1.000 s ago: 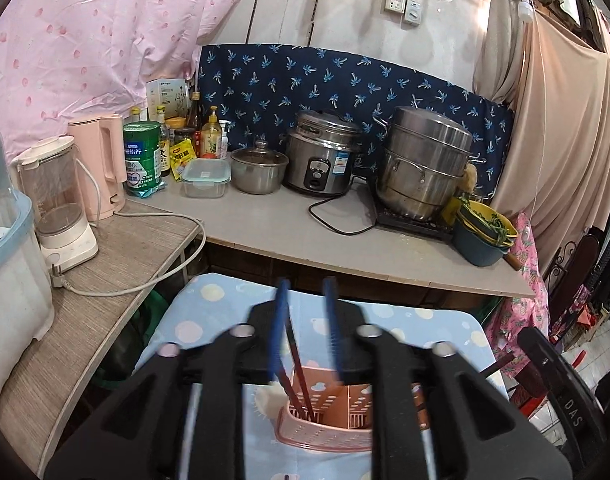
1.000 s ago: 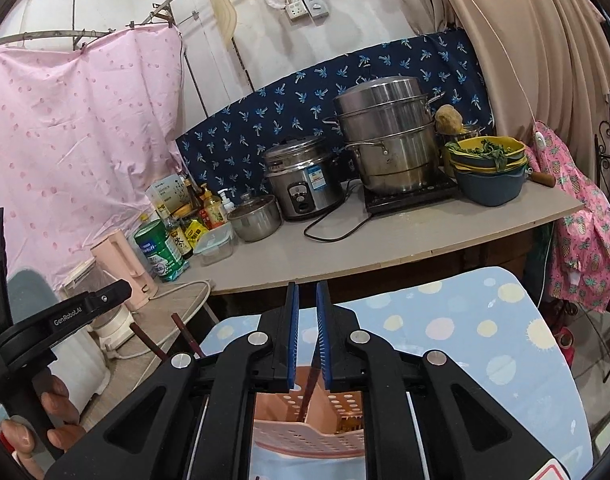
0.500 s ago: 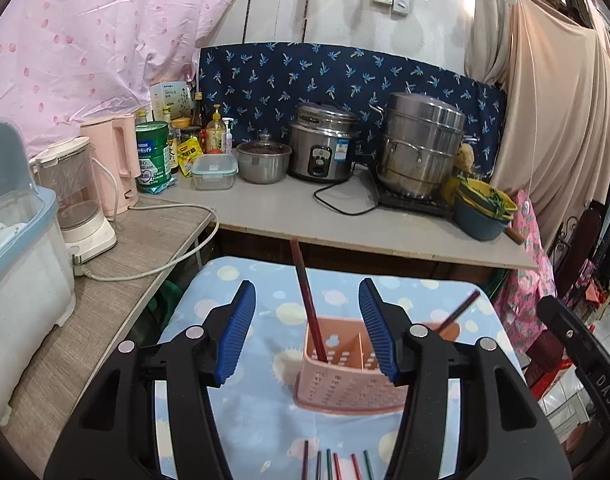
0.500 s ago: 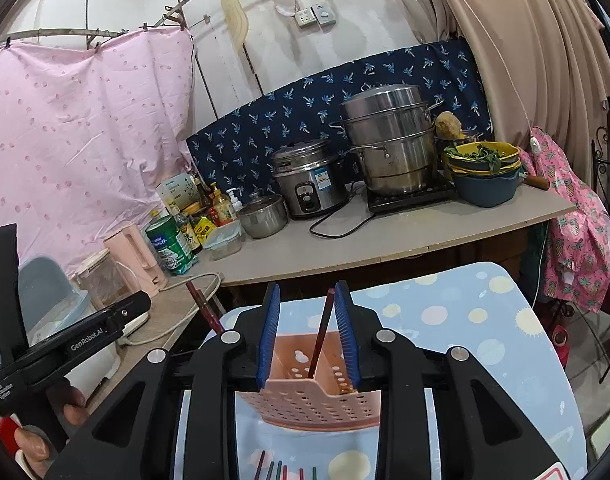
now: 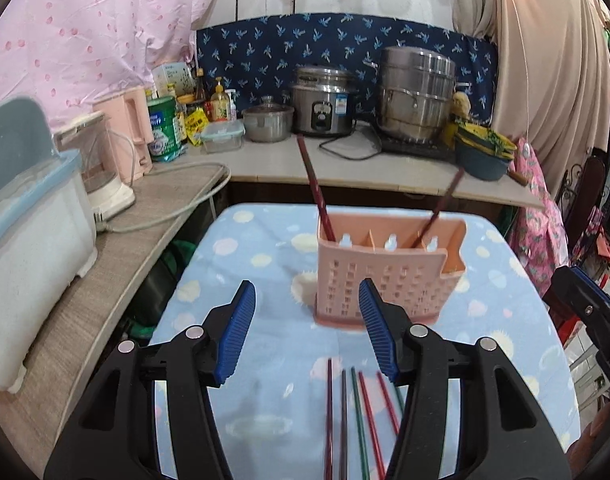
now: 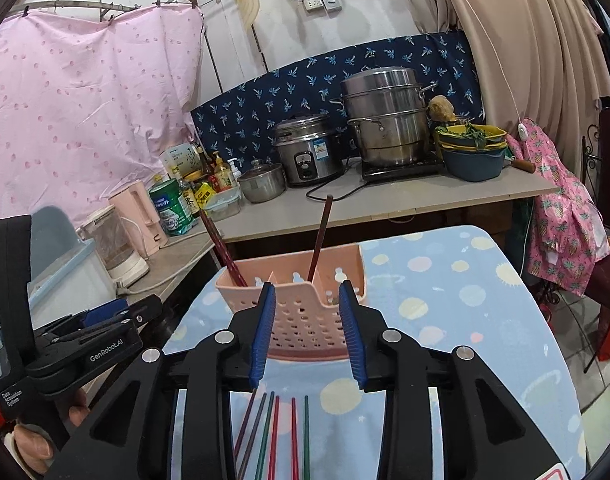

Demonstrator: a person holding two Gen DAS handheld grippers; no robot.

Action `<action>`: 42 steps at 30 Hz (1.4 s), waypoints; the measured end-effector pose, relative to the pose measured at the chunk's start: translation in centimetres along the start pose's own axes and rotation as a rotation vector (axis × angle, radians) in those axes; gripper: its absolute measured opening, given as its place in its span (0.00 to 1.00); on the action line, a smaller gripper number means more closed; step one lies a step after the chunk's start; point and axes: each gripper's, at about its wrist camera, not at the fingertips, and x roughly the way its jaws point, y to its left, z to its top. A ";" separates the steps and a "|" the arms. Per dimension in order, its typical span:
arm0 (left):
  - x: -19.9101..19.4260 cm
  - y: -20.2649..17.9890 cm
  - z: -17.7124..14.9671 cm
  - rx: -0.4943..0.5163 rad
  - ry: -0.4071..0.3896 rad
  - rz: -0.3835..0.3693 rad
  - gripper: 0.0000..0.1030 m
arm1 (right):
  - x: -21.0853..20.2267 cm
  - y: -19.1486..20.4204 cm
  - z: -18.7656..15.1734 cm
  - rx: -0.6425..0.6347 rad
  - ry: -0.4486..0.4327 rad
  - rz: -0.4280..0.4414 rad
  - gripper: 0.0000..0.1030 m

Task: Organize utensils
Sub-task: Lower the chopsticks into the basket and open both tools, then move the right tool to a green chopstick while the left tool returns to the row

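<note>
Chopsticks [image 5: 355, 412] lay nearest, a loose row of dark red, green and purple sticks side by side on the blue spotted cloth of the table [image 5: 265, 360], their far ends pointing toward the holder. Above them hung both tools. The left tool [image 5: 307, 330] had its blue-padded jaws spread with nothing between them. The right tool [image 6: 307, 334] was opening its jaws, a narrower gap, also empty; the row of chopsticks showed on the cloth below and behind its pads. In the right wrist view the left tool appeared at the left edge, with fingers [image 6: 33, 436] of the person's hand wrapped under its handle.

Just beyond the sticks stood the pink slotted utensil holder [image 5: 389, 280], upright on the cloth, divided into compartments. One dark red chopstick [image 5: 315, 188] leaned left out of the left-end compartment; a second [image 5: 441, 208] leaned right from a compartment toward the right end.

Farther off ran a counter with a rice cooker [image 5: 325, 104], a stacked steel steamer [image 5: 417, 92], a lidded pot [image 5: 267, 122] and a blue basin [image 5: 481, 156].
</note>
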 end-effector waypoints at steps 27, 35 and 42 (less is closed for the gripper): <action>-0.4 2.1 -15.9 -0.003 0.237 0.029 0.50 | -3.3 -1.0 -16.7 -0.072 0.294 -0.087 0.36; -0.6 2.2 -17.5 -0.009 0.267 0.014 0.50 | -3.2 -0.2 -19.2 -0.093 0.341 -0.076 0.36; -0.9 2.2 -18.3 -0.005 0.280 0.004 0.50 | -2.7 0.5 -20.0 -0.110 0.368 -0.061 0.22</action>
